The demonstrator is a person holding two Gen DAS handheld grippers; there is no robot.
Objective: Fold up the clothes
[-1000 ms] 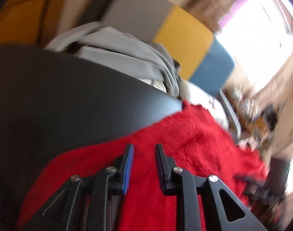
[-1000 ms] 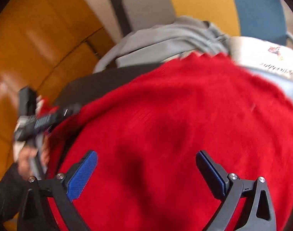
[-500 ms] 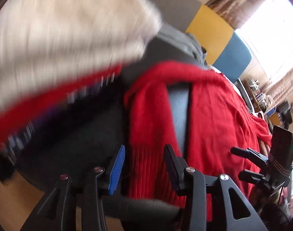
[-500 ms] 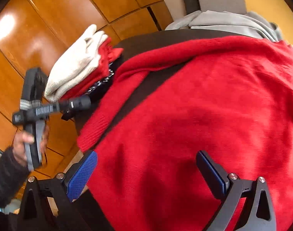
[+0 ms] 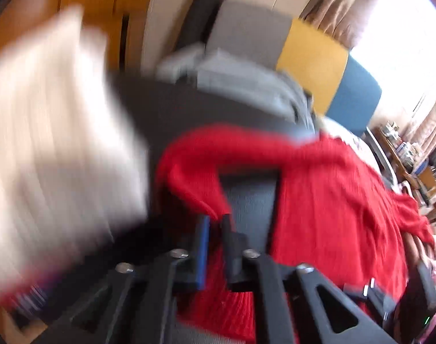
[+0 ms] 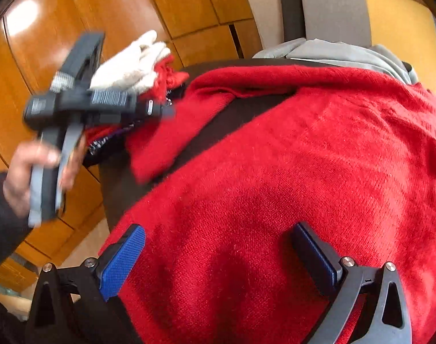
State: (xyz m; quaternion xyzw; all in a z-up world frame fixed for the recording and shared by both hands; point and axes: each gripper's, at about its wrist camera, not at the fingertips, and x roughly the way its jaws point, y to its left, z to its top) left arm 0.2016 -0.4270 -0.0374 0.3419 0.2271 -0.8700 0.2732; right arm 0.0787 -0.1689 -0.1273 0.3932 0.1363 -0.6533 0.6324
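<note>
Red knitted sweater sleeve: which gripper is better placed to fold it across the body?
Left. The left gripper is pinched on the cuff of the red knitted sweater sleeve. The right gripper hangs open over the sweater's body, holding nothing, away from that sleeve.

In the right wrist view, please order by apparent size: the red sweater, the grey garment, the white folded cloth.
1. red sweater, fills most of the view.
2. grey garment and white folded cloth: similar; partly hidden, so unranked.
</note>
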